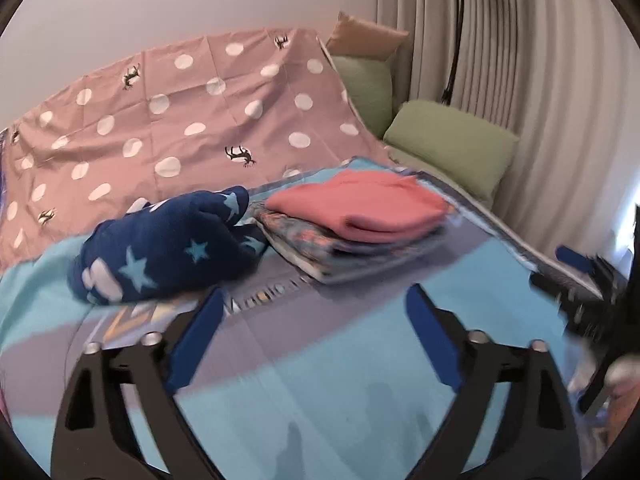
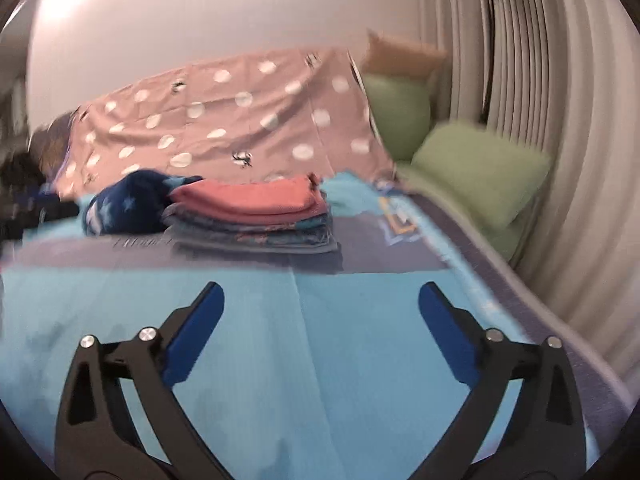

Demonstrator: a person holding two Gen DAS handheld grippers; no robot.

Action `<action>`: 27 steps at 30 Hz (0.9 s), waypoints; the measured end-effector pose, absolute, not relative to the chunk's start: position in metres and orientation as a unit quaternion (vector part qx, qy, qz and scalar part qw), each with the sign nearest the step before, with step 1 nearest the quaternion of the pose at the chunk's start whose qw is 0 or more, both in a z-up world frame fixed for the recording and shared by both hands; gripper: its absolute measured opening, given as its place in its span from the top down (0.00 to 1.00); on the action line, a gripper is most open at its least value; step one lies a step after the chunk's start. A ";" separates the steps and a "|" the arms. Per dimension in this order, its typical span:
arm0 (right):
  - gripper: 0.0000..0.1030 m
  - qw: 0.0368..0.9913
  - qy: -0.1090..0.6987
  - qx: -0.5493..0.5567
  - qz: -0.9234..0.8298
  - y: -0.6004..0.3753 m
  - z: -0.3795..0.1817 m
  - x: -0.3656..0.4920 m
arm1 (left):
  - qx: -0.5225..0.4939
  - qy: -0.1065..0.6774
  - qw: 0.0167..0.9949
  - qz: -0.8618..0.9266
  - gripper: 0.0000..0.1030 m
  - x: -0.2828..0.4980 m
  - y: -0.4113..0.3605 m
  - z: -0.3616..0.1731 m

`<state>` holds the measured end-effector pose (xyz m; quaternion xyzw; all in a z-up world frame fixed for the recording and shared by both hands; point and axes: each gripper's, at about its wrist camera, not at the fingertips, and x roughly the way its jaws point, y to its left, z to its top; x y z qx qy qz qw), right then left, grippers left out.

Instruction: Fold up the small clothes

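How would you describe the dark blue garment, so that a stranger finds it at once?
Look at the bed with the light blue cover. In front of the pink dotted sheet lies a folded stack topped by a pink garment. The dark blue garment lies left of that stack: the only crumpled, unfolded piece, with pale blue stars.

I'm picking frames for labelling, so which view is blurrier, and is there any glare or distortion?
Right wrist view: blurrier throughout, the folded stack smeared, bright glare on the wall upper left. Left wrist view: sharper, the navy star garment crisp, blur mostly at the right edge. Both: fisheye bending the curtain.
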<state>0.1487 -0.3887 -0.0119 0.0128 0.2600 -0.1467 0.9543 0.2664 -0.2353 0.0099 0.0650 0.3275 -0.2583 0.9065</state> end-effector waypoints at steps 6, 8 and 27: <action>0.02 0.953 0.252 0.117 -0.123 -0.370 0.026 0.080 | 0.022 0.318 0.917 -0.241 0.01 0.185 -0.221 0.041; 0.02 0.953 0.243 0.122 -0.135 -0.361 0.044 0.063 | 0.030 0.330 0.915 -0.231 0.01 0.164 -0.218 0.049; 0.02 0.951 0.258 0.130 -0.111 -0.300 0.096 -0.036 | 0.030 0.304 0.926 -0.223 0.01 0.019 -0.182 0.109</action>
